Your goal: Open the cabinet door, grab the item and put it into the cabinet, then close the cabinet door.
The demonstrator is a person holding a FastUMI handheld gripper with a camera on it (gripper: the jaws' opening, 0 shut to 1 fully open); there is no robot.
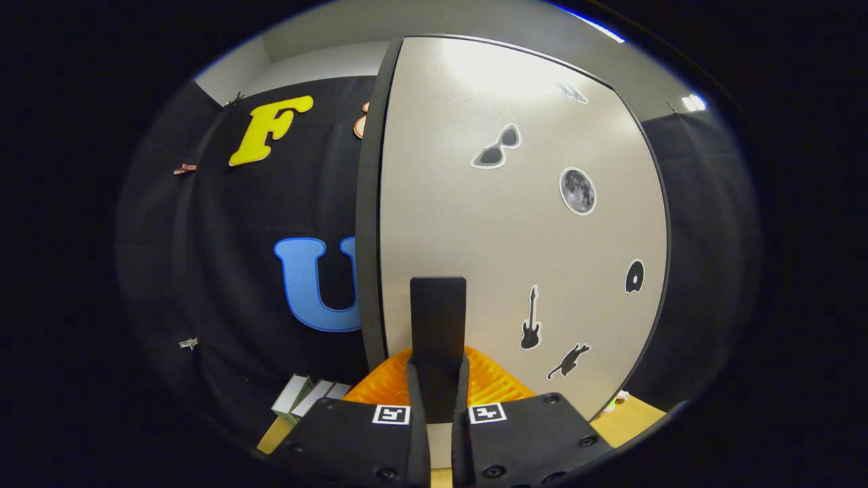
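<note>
Right now the hand-held gripper (pixel 437 379) is clenched on the upright black handle (pixel 438 325) of the cabinet door (pixel 515 224). Its long axis runs vertically between the fingers, near the door's left edge.

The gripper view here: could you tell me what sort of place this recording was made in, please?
Probably a staged recording booth, not a real home. Black cloth wall hangs behind a lone cabinet door with decorative stickers. The gripper is closed on the door's black handle, over a wooden tabletop.
</note>
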